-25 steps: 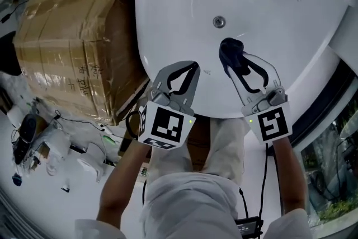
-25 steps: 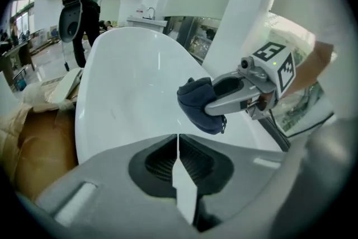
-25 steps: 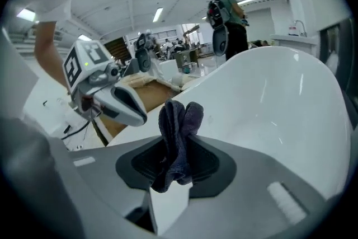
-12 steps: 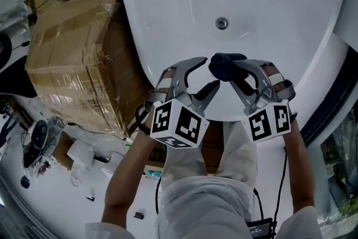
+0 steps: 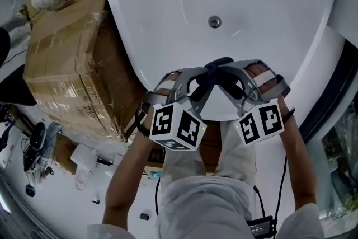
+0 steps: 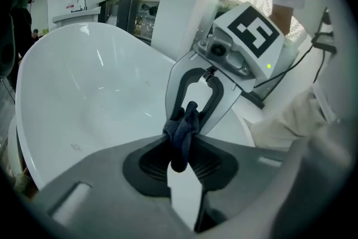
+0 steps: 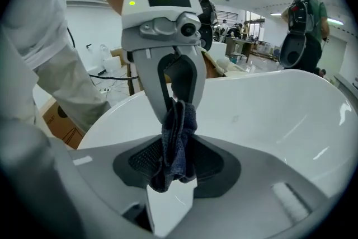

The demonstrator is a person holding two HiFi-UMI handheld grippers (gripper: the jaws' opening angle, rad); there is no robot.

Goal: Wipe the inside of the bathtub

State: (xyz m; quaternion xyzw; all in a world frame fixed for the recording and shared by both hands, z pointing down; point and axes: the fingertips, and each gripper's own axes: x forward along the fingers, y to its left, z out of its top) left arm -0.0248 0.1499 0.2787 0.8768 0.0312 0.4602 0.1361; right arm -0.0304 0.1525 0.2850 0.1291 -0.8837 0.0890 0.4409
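Note:
A dark blue cloth (image 5: 216, 68) hangs between my two grippers, which meet tip to tip over the near rim of the white bathtub (image 5: 251, 3). My left gripper (image 5: 202, 82) is closing, and its pads pinch the cloth (image 6: 182, 131) in the left gripper view. The jaws of my right gripper (image 5: 226, 78) are opening; the cloth (image 7: 176, 143) lies loosely between them. The tub's drain (image 5: 214, 22) sits just beyond the grippers. The right gripper (image 6: 193, 98) faces the left one, and the left gripper (image 7: 176, 81) shows in the right gripper view.
A large taped cardboard box (image 5: 67, 59) stands against the tub's left side. Cables and small items (image 5: 84, 159) lie on the floor at lower left. A person with a backpack (image 7: 302, 25) stands beyond the tub. A dark window frame (image 5: 330, 103) runs along the right.
The right gripper brought the cloth leftward to meet the left gripper. The left jaws opened wide and then closed on the cloth. Both grippers drew together over the tub's near rim.

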